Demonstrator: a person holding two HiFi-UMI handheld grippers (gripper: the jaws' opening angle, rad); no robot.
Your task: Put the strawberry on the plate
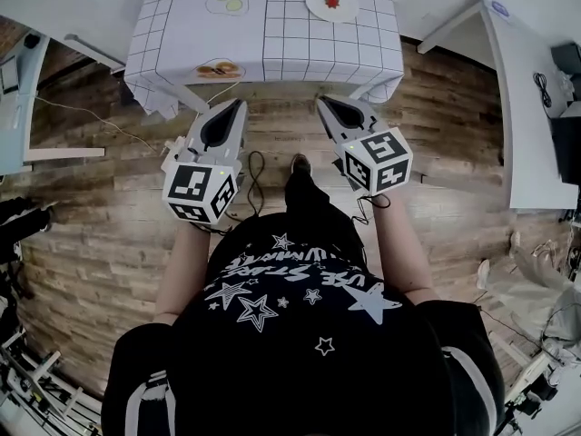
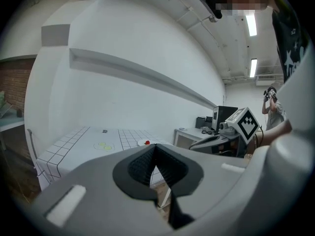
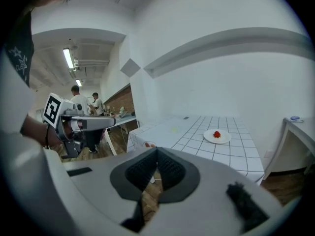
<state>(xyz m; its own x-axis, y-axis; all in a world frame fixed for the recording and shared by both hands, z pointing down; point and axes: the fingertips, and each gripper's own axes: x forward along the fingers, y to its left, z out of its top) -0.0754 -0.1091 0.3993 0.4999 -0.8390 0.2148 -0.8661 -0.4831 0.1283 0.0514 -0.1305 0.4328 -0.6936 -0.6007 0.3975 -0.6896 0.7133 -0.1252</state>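
The red strawberry (image 1: 332, 2) lies on a round white plate (image 1: 317, 7) at the far right of the grid-patterned table (image 1: 300, 48). In the right gripper view the strawberry (image 3: 216, 134) and its plate (image 3: 225, 139) are well ahead of the jaws. The left gripper view shows the strawberry (image 2: 146, 142) as a small red spot. Both grippers are held over the wooden floor, short of the table's front edge. My left gripper (image 1: 239, 104) is shut and empty. My right gripper (image 1: 322, 104) is shut too, with nothing between its pads.
A plate with green slices (image 1: 227, 1) sits at the table's far left, and another plate of food (image 1: 218, 69) at its front edge. White desks (image 1: 517, 107) flank the right side. Cables (image 1: 256, 184) lie on the floor. People (image 3: 78, 100) stand in the background.
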